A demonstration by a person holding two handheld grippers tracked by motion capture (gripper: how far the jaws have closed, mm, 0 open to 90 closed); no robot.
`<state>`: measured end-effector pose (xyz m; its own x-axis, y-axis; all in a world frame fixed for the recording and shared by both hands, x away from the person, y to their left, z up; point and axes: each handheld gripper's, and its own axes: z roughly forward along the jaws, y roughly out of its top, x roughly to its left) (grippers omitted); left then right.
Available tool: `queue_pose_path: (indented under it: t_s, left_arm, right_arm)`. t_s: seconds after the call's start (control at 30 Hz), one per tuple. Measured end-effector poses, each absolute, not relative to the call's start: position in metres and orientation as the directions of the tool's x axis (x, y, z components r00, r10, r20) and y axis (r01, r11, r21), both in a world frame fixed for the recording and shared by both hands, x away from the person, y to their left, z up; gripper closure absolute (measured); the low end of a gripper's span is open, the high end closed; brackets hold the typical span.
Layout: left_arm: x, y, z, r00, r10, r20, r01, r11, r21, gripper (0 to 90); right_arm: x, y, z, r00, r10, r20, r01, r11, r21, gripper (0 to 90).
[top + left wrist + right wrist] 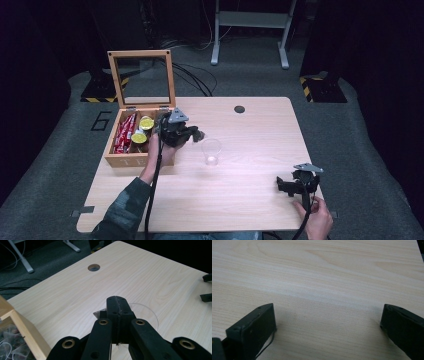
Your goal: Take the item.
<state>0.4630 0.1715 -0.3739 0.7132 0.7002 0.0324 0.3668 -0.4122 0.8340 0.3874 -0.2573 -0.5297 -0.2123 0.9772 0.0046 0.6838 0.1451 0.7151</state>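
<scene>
So we've got a small packet (98,314) pinched in the left gripper (117,305), out of the tea box (131,157) at the worktop's left edge, just beside the cup (211,151) mid-worktop. Dropping it in is what's left. Right gripper (328,322) sits released near the right corner.

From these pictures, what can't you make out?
- What the left gripper pinches: left gripper view, shut jaws hide all but a grey corner.
- Cup contents: high view, too small.
- Box right compartment: high view, the left gripper covers it.
- Lettering on the box front: high view, too small, hand covers part.
- Right gripper: jaws cut off by the frame edges.
</scene>
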Motion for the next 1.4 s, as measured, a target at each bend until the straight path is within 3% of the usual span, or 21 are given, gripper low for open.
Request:
queue_pose_path:
  t_s: [1.4]
  left_arm:
    - [0.473,0.137,-0.396,0.781,0.625,-0.015,0.378,-0.453,0.807,89.8]
  right_arm:
    - [0.387,-0.257,-0.53,-0.212,0.977,0.005,0.685,0.145,0.714,0.0]
